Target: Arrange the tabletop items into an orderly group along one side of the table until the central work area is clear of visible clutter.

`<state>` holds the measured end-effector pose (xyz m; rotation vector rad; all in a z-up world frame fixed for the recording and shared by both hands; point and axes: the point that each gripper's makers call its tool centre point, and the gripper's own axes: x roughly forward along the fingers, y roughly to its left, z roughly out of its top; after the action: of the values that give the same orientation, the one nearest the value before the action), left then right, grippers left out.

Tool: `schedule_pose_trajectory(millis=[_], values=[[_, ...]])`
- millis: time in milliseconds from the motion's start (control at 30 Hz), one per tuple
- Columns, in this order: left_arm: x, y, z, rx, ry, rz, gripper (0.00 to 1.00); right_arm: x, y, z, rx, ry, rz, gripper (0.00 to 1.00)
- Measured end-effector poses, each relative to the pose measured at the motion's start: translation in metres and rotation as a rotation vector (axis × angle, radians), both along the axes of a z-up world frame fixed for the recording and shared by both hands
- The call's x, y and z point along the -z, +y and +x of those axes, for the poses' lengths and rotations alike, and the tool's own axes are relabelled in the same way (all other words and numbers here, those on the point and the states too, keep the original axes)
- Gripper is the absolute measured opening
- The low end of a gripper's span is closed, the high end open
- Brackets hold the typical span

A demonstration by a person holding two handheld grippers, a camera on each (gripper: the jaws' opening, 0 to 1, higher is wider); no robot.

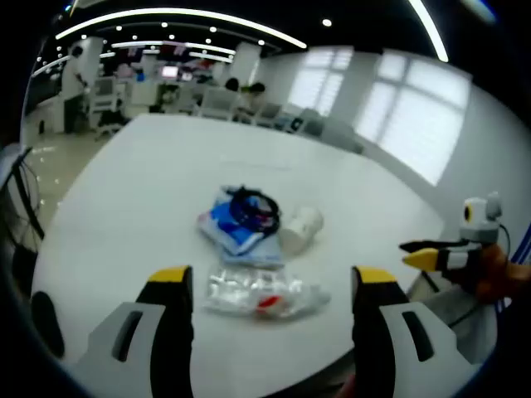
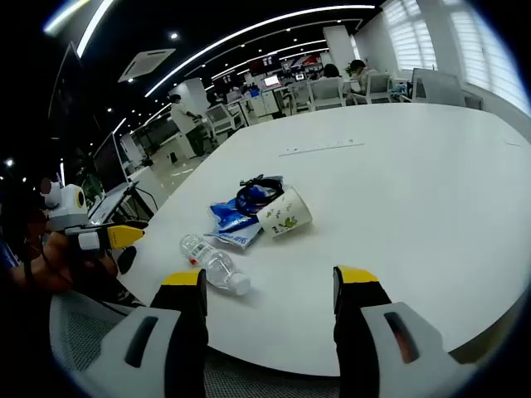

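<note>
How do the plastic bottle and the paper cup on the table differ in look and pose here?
The plastic bottle is clear with a red label band; the paper cup is opaque white with a green print. The bottle is long and slim; the cup is short and wide. The bottle lies apart, nearer the grippers; the cup rests against the blue packet. Both lie on their sides on the white table, and neither is held.

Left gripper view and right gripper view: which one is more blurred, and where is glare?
Left gripper view is softer: the plastic bottle looks smeared, and the windows are washed out. Right gripper view is sharper, the bottle clear; ceiling light strips glare.
</note>
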<state>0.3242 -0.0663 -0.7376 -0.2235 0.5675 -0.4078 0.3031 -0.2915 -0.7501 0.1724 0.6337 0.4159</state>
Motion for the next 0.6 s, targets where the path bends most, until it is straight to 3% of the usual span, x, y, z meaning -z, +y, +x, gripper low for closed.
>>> schedule_pose_trajectory(millis=[600], values=[[0.0007, 0.0004, 0.0004, -0.002, 0.003, 0.006, 0.74, -0.0003, -0.0017, 0.001, 0.008, -0.001, 0.003, 0.62]])
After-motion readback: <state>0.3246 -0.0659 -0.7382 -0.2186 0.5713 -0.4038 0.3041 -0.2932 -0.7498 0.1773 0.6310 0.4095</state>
